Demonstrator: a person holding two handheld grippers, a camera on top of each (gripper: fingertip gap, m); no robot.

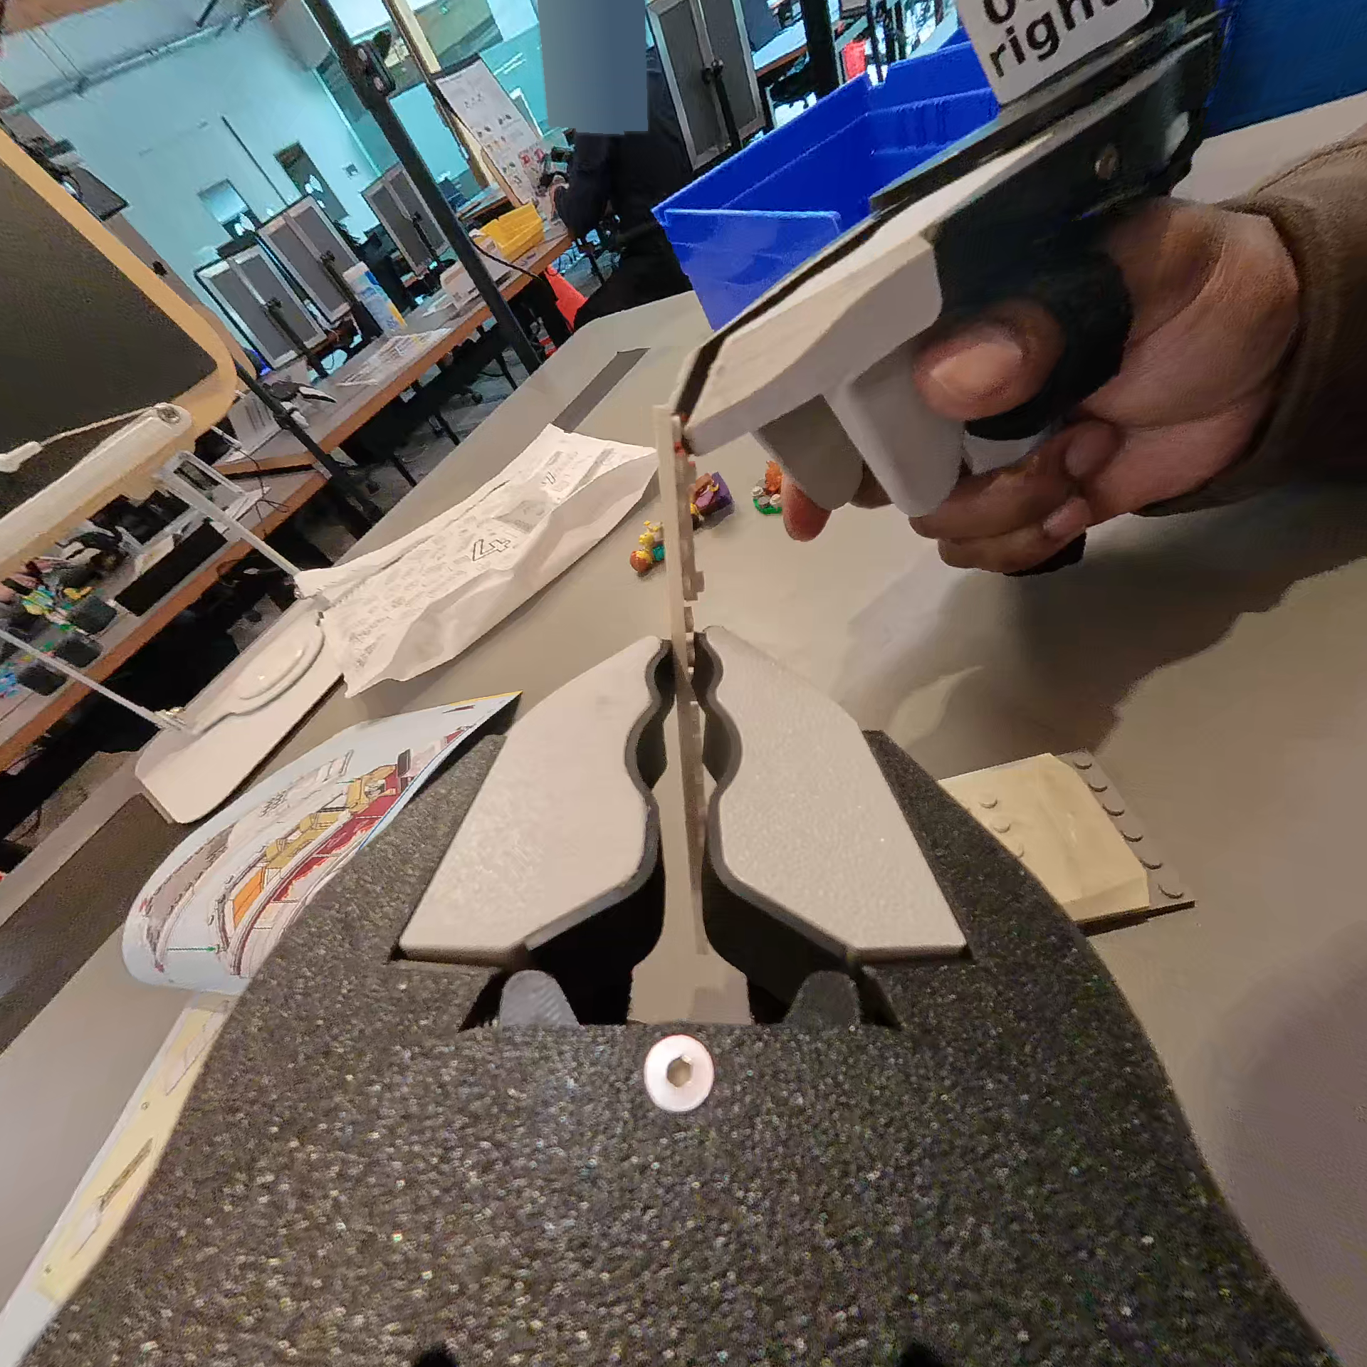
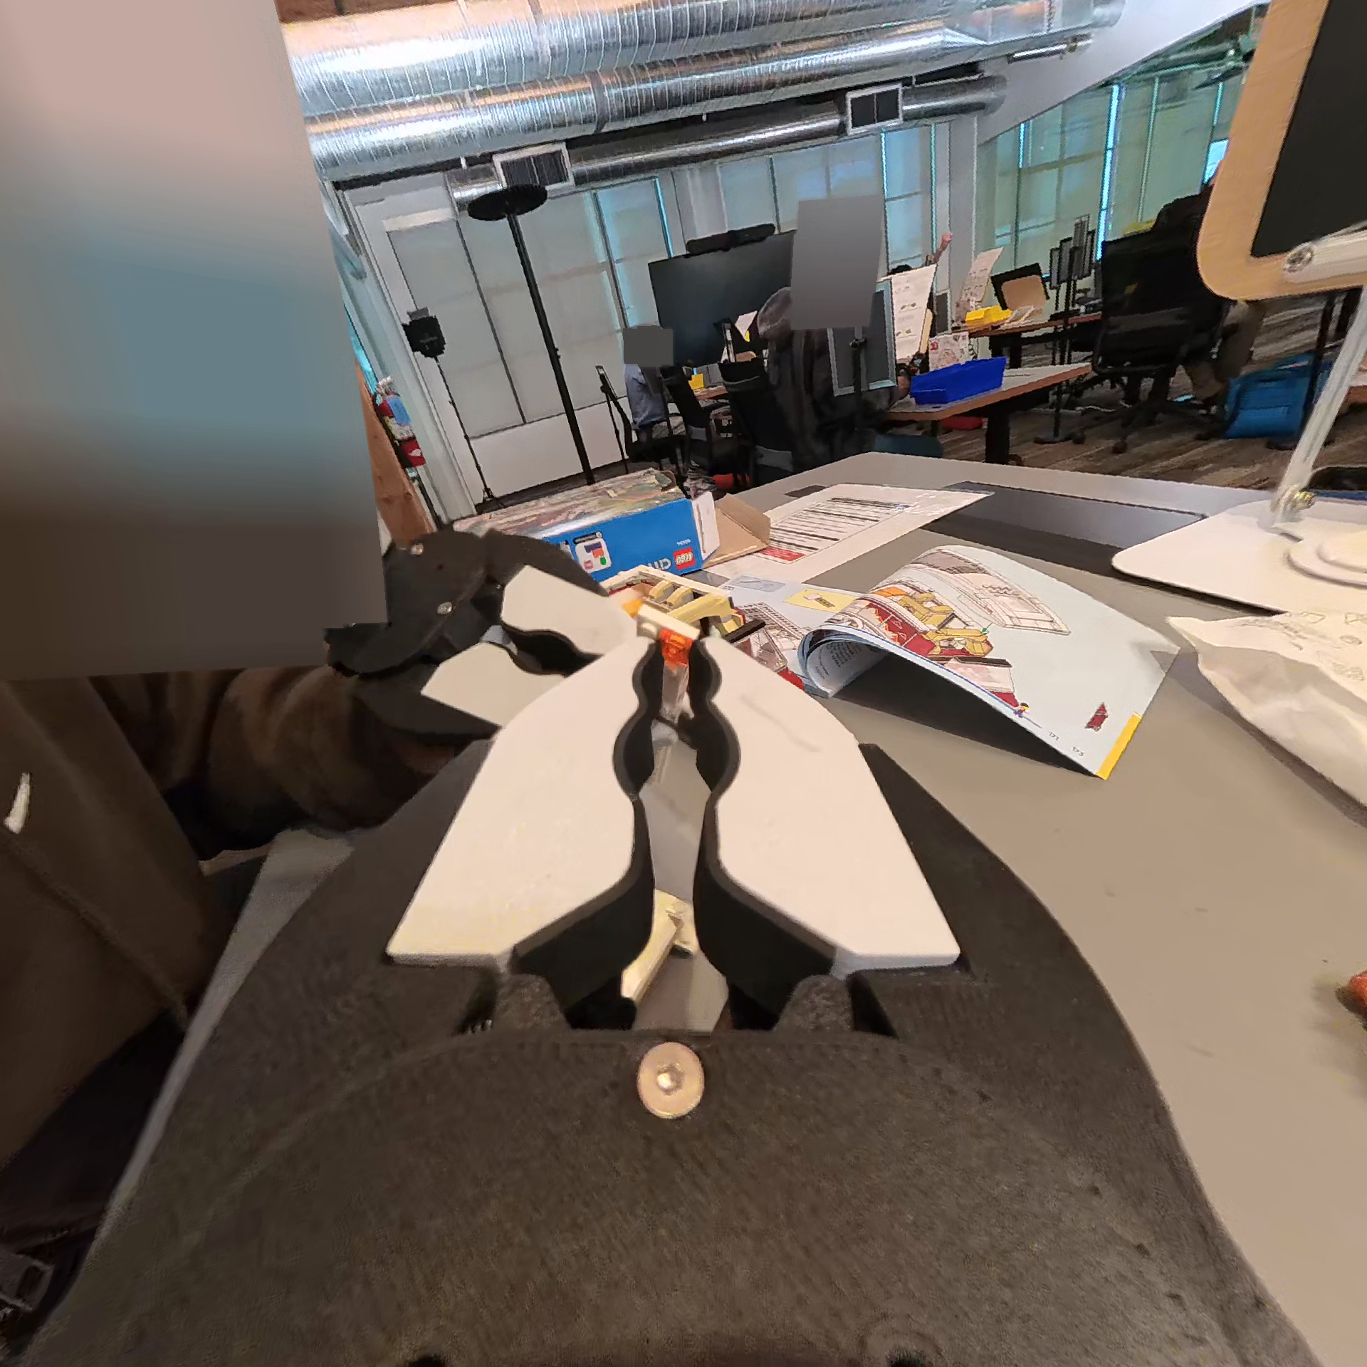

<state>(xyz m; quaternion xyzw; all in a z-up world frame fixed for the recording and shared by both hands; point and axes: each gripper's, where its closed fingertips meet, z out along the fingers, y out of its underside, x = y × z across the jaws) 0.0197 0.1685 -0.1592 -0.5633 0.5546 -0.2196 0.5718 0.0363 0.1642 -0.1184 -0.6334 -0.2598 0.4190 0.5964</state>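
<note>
Tan plate (image 1: 677, 562) pinched in left hand-held gripper (image 1: 684, 651); right hand-held gripper (image 2: 677, 651) nipping orange piece (image 2: 673, 647).

Left gripper (image 1: 686, 651) fingers clamped on thin tan plate (image 1: 677, 532), right gripper (image 2: 677, 655) pinching small orange brick (image 2: 674, 648), hand (image 1: 1109, 414) gripping handle.

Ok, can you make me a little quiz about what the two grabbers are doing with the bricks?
1. True or false: the left gripper pinches a thin tan plate that stands on edge.
2. What colour is the small piece between the fingertips of the right gripper? A green, B orange, C purple.
3. Fill in: the open instruction booklet lies on the grey ____.
Key: 1 true; 2 B, the orange piece; 3 table.
</note>
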